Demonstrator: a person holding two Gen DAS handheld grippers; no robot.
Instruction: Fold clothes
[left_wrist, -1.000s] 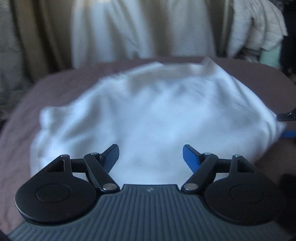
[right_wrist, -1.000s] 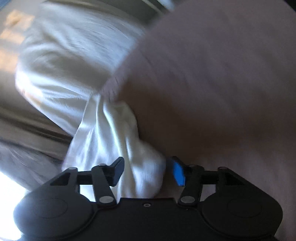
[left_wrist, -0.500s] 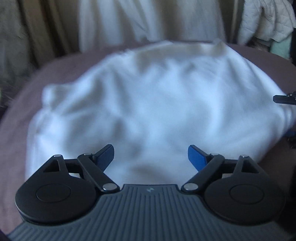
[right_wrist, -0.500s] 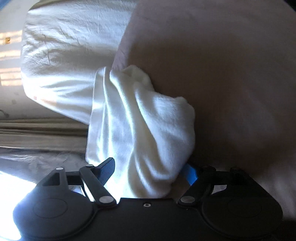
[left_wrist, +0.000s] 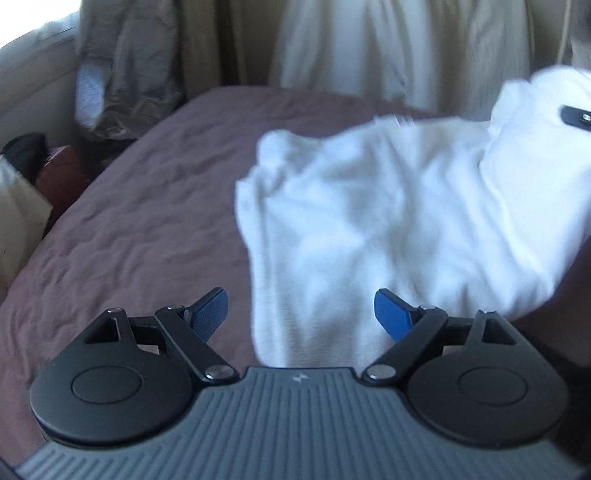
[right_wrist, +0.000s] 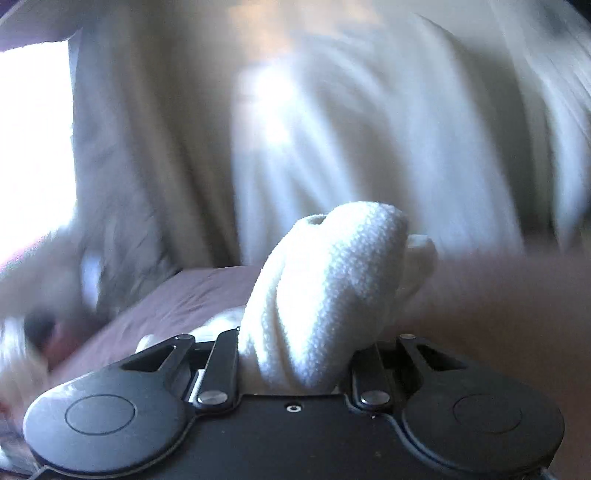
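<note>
The garment (left_wrist: 388, 206) is a white knit, soft and limp, with no stiffness of its own. It will likely drape, sag and bunch wherever it is unsupported, and should weigh little. It is not fragile, and the textured weave should resist slipping between pads. Best hold: pinch a hem edge or corner through both layers, not a mid-panel bulge, so the fold line stays straight.

Location: in the left wrist view the garment lies on the brown bedspread (left_wrist: 147, 206), filling the centre and right of the frame, with its right portion raised toward the upper right. In the right wrist view a bunched fold of it rises from the lower centre.

Left gripper (left_wrist: 301, 314): jaws wide apart, nothing between the pads; the cloth's near edge lies beyond and below them, contact not evident.

Right gripper (right_wrist: 295, 369): jaws closing on the bunched fold, which fills the gap between them; the pads themselves are hidden by cloth.

Changes from the earlier frames:
- Left view: the garment filled the centre; it now sits right of centre, with bare bedspread exposed at left.
- Right view: the fold hung loosely between wide jaws against the bedspread; it is now clamped, with pale curtains (right_wrist: 369, 129) behind.
</note>
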